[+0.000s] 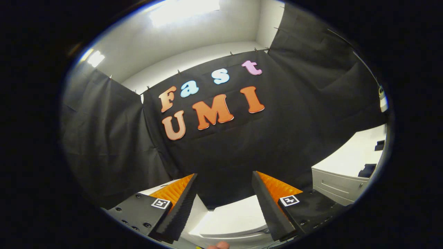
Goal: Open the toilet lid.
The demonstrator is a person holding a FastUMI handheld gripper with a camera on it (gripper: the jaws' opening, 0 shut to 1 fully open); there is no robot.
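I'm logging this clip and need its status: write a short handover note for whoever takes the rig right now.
Claw: open, fingers spread, nothing between them, raised above the toilet.
Toilet: white, low between and just beyond the fingers, against the black cloth wall. Whether its lid is down cannot be told from this angle.
Cabinet: white, off to the right of the toilet.
Done: nothing visible; no contact with the lid.
Left: lower the claw to the lid's front edge, catch it, swing it up.
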